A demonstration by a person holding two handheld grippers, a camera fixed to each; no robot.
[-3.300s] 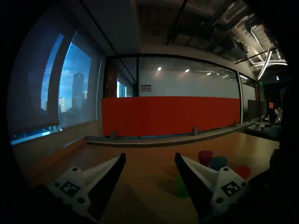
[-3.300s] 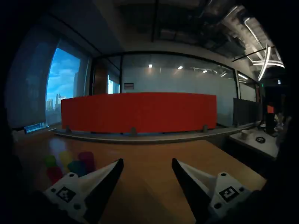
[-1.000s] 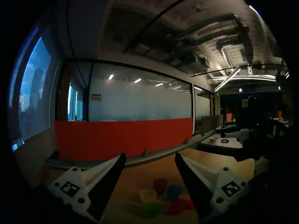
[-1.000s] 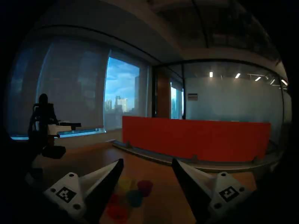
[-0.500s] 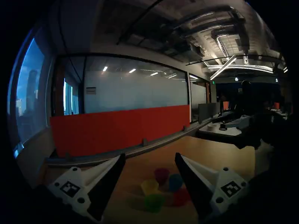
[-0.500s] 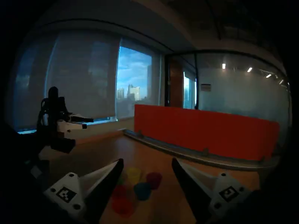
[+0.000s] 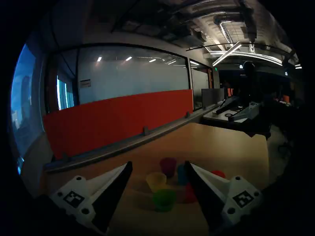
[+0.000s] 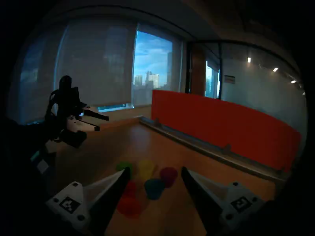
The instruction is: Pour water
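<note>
Several small plastic cups stand clustered on a wooden table (image 7: 232, 149). In the left gripper view I see a magenta cup (image 7: 168, 165), a yellow cup (image 7: 156, 181), a green cup (image 7: 164, 199), a blue cup (image 7: 181, 173) and red cups (image 7: 218, 173). My left gripper (image 7: 158, 163) hangs open above and short of them, holding nothing. The right gripper view shows the same group: green (image 8: 124, 166), yellow (image 8: 145, 168), magenta (image 8: 168, 175), blue (image 8: 154, 188), red (image 8: 129, 205). My right gripper (image 8: 155, 169) is open and empty too. Whether the cups hold water is too dim to tell.
A red divider panel (image 7: 118, 118) on a grey rail runs along the table's far side. The other gripper (image 7: 242, 113) shows far right in the left gripper view. In the right gripper view the other gripper (image 8: 75, 118) is far left, with windows (image 8: 153, 74) behind.
Both grippers have swung inward and tipped down toward the cups, which now sit higher between the fingers. Each gripper has come into the other's view. Both stay open.
</note>
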